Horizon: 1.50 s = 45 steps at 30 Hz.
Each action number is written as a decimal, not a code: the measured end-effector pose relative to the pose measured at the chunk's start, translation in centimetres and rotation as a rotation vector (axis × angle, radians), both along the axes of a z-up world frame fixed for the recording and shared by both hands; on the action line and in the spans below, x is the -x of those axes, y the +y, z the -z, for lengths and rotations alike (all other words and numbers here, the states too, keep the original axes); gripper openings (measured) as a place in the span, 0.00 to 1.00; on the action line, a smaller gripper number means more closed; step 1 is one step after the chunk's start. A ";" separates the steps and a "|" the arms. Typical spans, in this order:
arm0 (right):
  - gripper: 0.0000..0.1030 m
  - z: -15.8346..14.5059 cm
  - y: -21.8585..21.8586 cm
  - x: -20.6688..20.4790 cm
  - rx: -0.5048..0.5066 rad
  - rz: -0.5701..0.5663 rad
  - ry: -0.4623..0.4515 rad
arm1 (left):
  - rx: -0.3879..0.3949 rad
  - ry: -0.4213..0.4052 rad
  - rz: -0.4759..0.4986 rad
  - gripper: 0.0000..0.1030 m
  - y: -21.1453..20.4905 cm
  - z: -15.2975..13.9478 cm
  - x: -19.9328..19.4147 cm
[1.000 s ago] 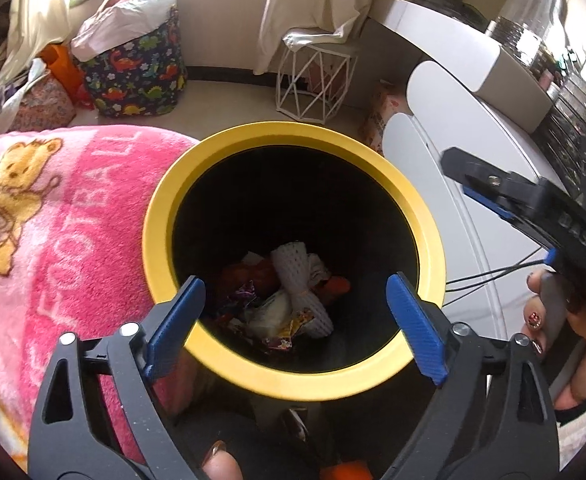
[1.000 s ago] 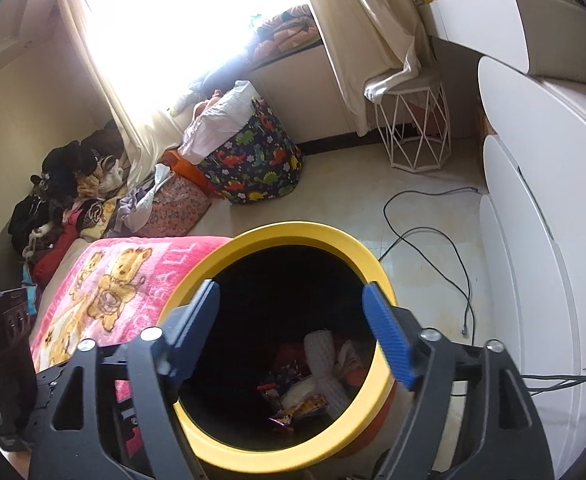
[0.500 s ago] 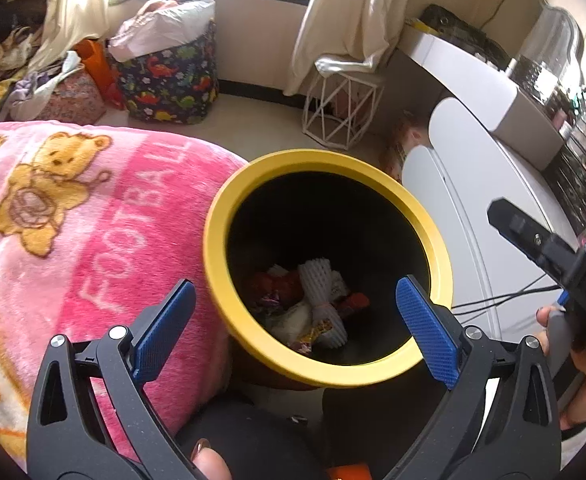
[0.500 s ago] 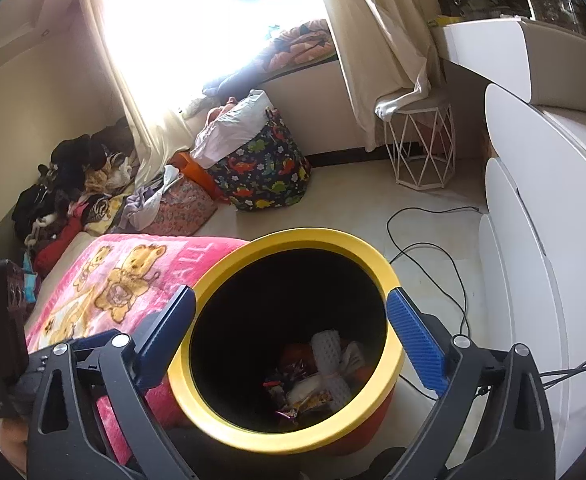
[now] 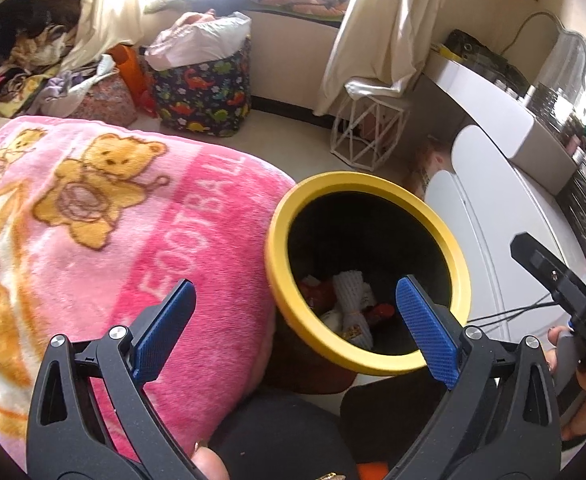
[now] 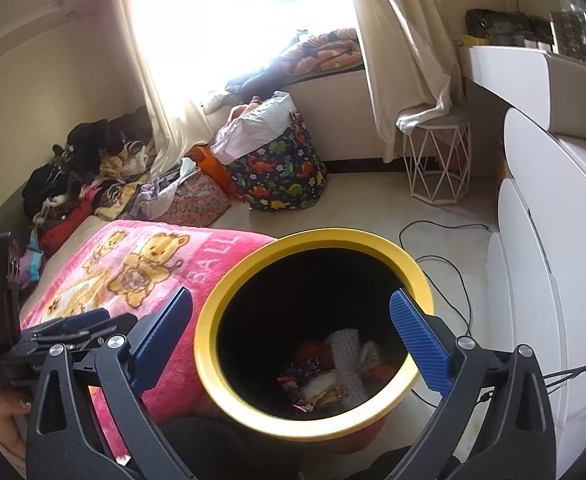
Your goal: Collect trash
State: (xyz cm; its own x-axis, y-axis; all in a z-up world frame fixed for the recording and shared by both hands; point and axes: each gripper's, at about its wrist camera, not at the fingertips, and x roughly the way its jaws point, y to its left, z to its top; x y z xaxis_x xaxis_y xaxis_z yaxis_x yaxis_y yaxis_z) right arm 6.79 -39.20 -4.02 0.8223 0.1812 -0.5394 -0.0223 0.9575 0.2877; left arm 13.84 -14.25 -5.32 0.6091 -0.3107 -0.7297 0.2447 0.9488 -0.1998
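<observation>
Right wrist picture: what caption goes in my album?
Empty right gripper, jaws opening, above the yellow-rimmed bin with trash inside.

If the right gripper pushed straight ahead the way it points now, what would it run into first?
Probably the yellow-rimmed bin: the right gripper, jaws opening with nothing between them, aims into its dark mouth, so it would likely reach the wrappers and white foam net inside. Depth is unclear.

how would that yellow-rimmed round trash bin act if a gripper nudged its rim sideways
The yellow-rimmed round trash bin would probably slide or tip easily: it stands tall for its width, and only a shallow layer of wrappers and a white foam sleeve lies at the bottom, so it is likely light. The pink bear-print blanket pressed against one side might brace it that way.
</observation>
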 end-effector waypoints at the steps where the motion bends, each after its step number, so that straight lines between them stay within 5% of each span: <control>1: 0.93 -0.1 0.4 0.2 0.010 -0.006 -0.004 | -0.005 -0.009 -0.013 0.89 0.4 -0.1 0.2; 20: 0.94 0.1 5.8 4.7 0.145 -0.071 -0.158 | -0.033 -0.133 -0.171 0.89 6.2 -1.0 5.3; 32: 0.94 -0.1 7.6 9.7 0.216 0.017 -0.399 | -0.079 -0.302 -0.247 0.89 7.0 -2.0 9.8; 45: 0.94 1.1 7.5 10.2 0.232 0.064 -0.407 | -0.089 -0.338 -0.232 0.89 6.2 -2.0 10.4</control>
